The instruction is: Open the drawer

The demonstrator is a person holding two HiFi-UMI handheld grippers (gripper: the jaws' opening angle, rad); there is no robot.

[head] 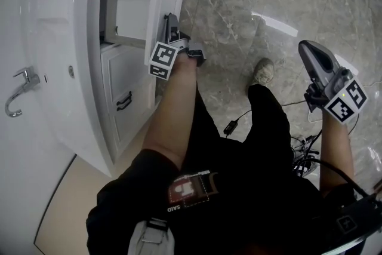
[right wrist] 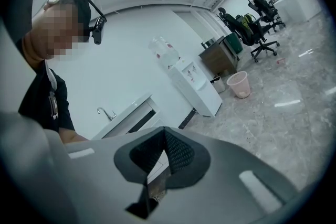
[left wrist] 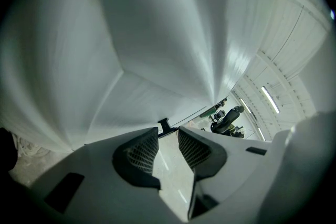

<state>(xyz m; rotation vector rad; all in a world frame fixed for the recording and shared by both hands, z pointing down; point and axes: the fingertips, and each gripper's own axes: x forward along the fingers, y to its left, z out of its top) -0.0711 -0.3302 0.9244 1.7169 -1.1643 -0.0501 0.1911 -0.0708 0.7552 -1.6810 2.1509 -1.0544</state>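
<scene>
The white sink cabinet's top drawer (head: 166, 0) stands pulled out, its inside (head: 128, 9) showing. My left gripper (head: 169, 24) is at the outer face of the drawer front. In the left gripper view the white drawer front (left wrist: 157, 34) fills the picture, and its black handle (left wrist: 164, 124) sits between the tips of my left gripper (left wrist: 168, 131), which is closed on it. My right gripper (head: 310, 48) hangs in the air over the floor at the right, away from the cabinet. In the right gripper view, the pads of the right gripper (right wrist: 164, 131) meet with nothing between them.
Below the open drawer is a shut drawer with a black handle (head: 123, 101). A faucet (head: 21, 85) stands on the countertop at left. A person's foot (head: 262, 70) and cables (head: 239, 122) are on the marble floor. A water dispenser (right wrist: 191, 86) and a pink bin (right wrist: 239, 84) stand farther off.
</scene>
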